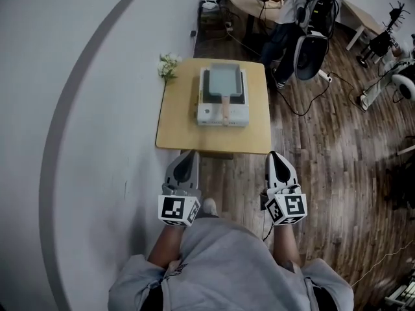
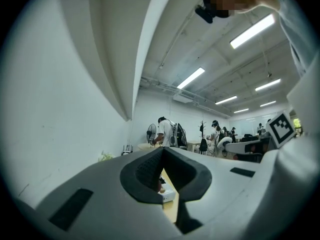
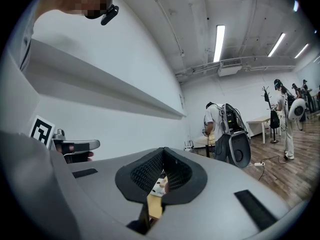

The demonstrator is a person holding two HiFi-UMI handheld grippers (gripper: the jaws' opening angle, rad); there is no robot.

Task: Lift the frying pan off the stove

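Head view is kinda flat and muted. It's evenly lit with no hard shadows, and the wood floor (image 1: pixel 337 173) goes darker toward the right edge. The tabletop (image 1: pixel 175 118) is the brightest warm patch. The frying pan (image 1: pixel 224 81) and stove (image 1: pixel 222 114) look smeared, like motion blur, and the fisheye bends the wall (image 1: pixel 78 109) into a big curve. Both gripper views are brighter, circular with black corners and heavy warping at the rim. Light comes from long ceiling strips (image 2: pixel 252 31), blown out pure white. The jaws up close look soft, while the room behind is fairly sharp.
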